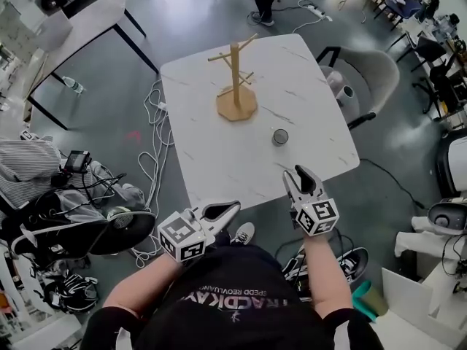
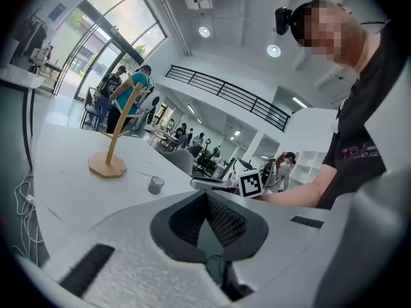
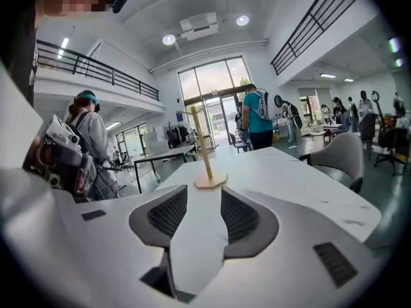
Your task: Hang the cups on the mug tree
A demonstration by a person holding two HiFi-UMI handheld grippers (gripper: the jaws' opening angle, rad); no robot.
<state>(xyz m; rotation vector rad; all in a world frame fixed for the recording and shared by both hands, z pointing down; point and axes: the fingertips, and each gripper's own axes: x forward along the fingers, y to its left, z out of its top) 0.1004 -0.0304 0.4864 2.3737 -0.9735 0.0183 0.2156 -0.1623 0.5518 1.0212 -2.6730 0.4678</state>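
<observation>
Nearby, a chair (image 1: 373, 75) and cables (image 1: 155, 150) flank the table (image 1: 219, 162) bearing the cup (image 1: 280, 137).

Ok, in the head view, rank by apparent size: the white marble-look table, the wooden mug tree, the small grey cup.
1. white marble-look table
2. wooden mug tree
3. small grey cup
Clear gaps, no ties.
</observation>
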